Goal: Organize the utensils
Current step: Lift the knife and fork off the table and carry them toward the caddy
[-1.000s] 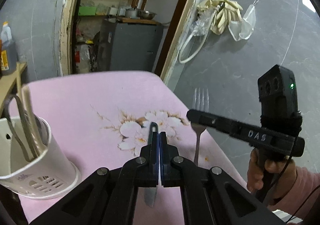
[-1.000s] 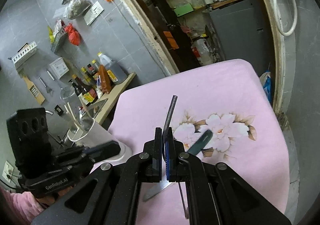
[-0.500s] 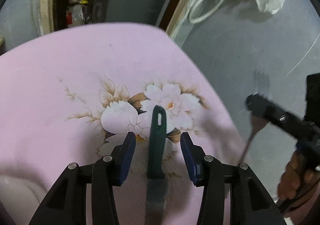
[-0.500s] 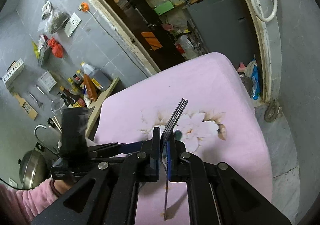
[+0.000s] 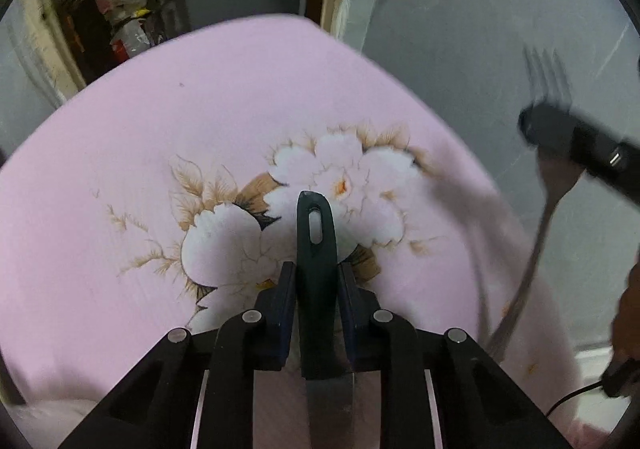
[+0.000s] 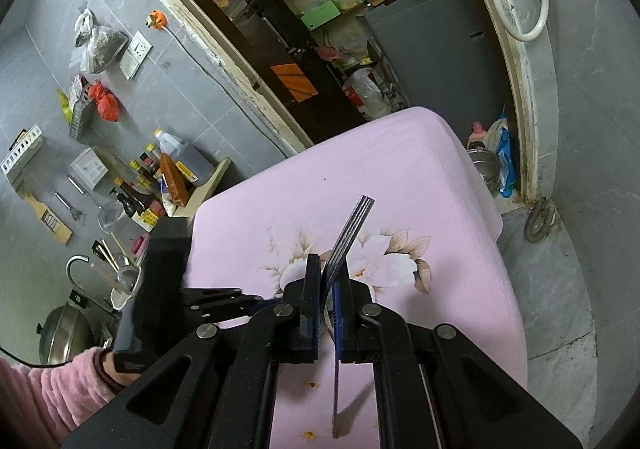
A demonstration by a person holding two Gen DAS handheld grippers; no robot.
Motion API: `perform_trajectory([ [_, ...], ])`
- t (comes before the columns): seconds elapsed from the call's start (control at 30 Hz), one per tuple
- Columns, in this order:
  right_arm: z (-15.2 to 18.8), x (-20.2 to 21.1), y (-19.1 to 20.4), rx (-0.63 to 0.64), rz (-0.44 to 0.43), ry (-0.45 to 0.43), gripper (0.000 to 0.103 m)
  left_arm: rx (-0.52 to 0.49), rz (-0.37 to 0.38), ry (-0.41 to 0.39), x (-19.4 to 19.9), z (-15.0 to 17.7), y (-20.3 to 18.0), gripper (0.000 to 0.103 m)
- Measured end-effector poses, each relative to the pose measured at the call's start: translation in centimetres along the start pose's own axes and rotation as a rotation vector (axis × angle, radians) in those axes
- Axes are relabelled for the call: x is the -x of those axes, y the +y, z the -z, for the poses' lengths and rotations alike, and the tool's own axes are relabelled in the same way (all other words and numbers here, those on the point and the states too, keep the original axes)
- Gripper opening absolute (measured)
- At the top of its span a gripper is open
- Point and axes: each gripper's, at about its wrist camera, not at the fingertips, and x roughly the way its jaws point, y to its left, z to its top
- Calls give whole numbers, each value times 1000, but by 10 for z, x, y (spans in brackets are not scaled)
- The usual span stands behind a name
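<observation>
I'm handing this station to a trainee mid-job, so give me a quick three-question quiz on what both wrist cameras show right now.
1. True or false: the right gripper holds a spoon.
2. The knife lies on: A) bare tiles, B) the pink flowered cloth, C) a wooden rack.
3. What sits between the fingers of the left gripper?

Key:
1. False: it is shut on a fork, tines pointing away.
2. B.
3. The knife's dark handle; the fingers are closing on it.
</observation>
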Motion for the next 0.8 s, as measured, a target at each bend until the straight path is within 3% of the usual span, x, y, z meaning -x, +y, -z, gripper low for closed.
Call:
perform_trajectory([
  [0.13,4,13,18,33,-2,-44,3,66,57,-199,51,18,6,19],
  [0.33,11,37,64,122,9,-129,3,122,20,-434,115,53,10,19],
  [0.53,1,61,114,155,-17,-213,3,166,10,-554,172,63,32,19],
  [0.8,-27,80,202,190,-188,-327,3,188,-35,-688,274,73,74,19],
])
